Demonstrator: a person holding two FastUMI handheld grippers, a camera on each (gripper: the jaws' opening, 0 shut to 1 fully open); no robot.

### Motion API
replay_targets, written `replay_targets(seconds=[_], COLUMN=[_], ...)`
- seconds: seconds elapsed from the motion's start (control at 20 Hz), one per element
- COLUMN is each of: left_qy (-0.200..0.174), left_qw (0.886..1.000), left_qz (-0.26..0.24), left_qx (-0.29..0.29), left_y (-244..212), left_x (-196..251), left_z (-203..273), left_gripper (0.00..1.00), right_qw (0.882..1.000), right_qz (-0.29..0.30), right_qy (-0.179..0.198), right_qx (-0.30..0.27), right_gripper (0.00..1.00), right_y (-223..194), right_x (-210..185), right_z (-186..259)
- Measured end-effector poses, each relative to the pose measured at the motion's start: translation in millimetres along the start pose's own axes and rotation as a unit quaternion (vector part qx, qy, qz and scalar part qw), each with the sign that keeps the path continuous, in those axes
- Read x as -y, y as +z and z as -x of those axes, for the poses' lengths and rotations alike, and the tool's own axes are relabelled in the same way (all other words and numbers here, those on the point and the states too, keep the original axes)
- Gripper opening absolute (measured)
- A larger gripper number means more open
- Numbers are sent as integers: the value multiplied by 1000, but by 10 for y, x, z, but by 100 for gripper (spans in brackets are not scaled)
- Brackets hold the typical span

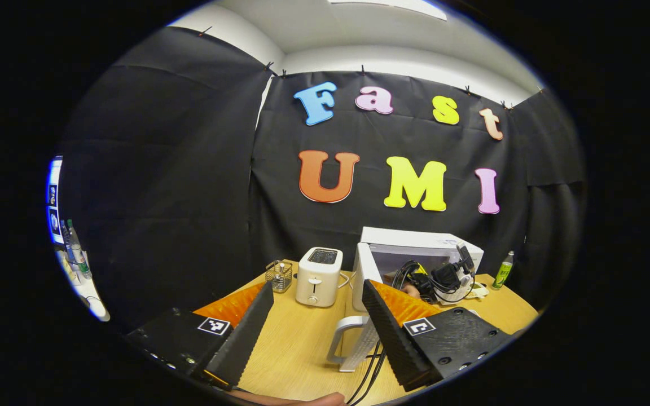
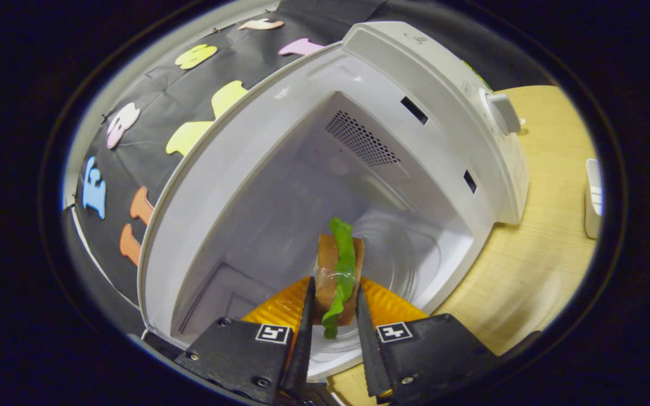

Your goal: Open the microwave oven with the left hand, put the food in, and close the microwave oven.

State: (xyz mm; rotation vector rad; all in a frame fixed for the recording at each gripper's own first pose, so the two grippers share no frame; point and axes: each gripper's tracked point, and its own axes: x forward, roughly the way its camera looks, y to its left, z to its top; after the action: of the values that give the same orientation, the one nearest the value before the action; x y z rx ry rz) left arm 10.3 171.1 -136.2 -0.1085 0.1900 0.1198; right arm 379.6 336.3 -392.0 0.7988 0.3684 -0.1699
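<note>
Right gripper (image 2: 333,316), seen in the right gripper view, is closed on the sandwich (image 2: 337,270), both fingers pressing its sides; the food is two brown slices with a green leaf between them, wrapped in clear film. Ahead of the fingertips lies the white cavity of the microwave oven (image 2: 280,186), and the sandwich hangs just inside its mouth, above the glass turntable (image 2: 398,248). A perforated vent panel marks the cavity wall beyond the tool. To the gripper's right stand the oven's front frame and a control knob (image 2: 503,113), with the wooden table (image 2: 545,237) past them.

Left gripper (image 1: 319,318), in the left gripper view, holds nothing; its fingers stand well apart above the table. Between and ahead of them stands a white toaster (image 1: 318,276), with a small wire basket (image 1: 279,275) just beside it on the gripper's left. Ahead and to the right, the oven's door (image 1: 365,270) is swung open, and the other gripper with its cables reaches into the opening. A white handle (image 1: 343,338) shows near the right finger. A green bottle (image 1: 503,270) stands far right of the oven.
</note>
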Motion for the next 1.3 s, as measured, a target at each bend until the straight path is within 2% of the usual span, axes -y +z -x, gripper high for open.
replay_targets(seconds=[0.1, 0.15, 0.2, 0.25, 0.3, 0.35, 0.4, 0.45, 0.5, 0.55, 0.6, 0.7, 0.8, 1.0, 1.05, 1.2, 1.25, 1.3], left_qy=[3, 2, -1, -2, -4, -7, -7, -5, -4, -2, 2, 0, -7, -4, -3, 7, 11, 12], left_qw=[1000, 1000, 1000, 1000, 1000, 1000, 1000, 1000, 1000, 1000, 1000, 999, 999, 999, 999, 998, 998, 998], left_qz=[-1, -4, -6, -6, -7, -11, -13, -14, -18, -25, -30, -33, -32, -41, -44, -57, -58, -55], left_qx=[2, 4, 7, 10, 12, 11, 5, -1, -2, 0, 2, 10, 11, 10, 8, 7, 7, 6], left_y=[27, 51, 69, 90, 109, 107, 81, 78, 109, 133, 157, 190, 175, 147, 136, 108, 107, 83], left_x=[-7, -8, 13, 21, 28, 43, 49, 41, 40, 33, 17, 22, 58, 33, 27, -34, -57, -65], left_z=[34, 55, 74, 90, 104, 107, 120, 130, 157, 188, 224, 274, 310, 377, 397, 444, 456, 460], left_gripper=[95, 95, 95, 95, 95, 95, 95, 95, 95, 95, 95, 95, 95, 95, 84, 84, 95, 95], right_qw=[1000, 1000, 999, 999, 998, 997, 995, 991, 986, 979, 974, 968, 967, 964, 962, 963, 963, 961], right_qz=[8, 17, 24, 34, 45, 63, 88, 114, 144, 175, 201, 226, 232, 247, 255, 259, 265, 271], right_qy=[-11, -21, -30, -40, -48, -53, -56, -63, -77, -100, -109, -110, -100, -92, -90, -63, -53, -47], right_qx=[8, 15, 15, 10, 7, 4, 6, 13, 19, 16, 7, -10, -34, -39, -35, -29, -21, -12], right_gripper=[33, 47, 51, 41, 58, 48, 55, 68, 65, 70, 89, 93, 95, 94, 94, 94, 88, 94], right_y=[43, 69, 58, 32, -15, -38, -46, -11, 11, -8, -19, -38, -91, 43, 125, 371, 498, 624], right_x=[44, 97, 149, 200, 243, 270, 267, 287, 349, 419, 432, 409, 374, 394, 408, 367, 335, 328], right_z=[9, -1, -5, -11, -29, -28, -46, -41, -31, -17, 3, 35, 118, 369, 452, 759, 874, 993])
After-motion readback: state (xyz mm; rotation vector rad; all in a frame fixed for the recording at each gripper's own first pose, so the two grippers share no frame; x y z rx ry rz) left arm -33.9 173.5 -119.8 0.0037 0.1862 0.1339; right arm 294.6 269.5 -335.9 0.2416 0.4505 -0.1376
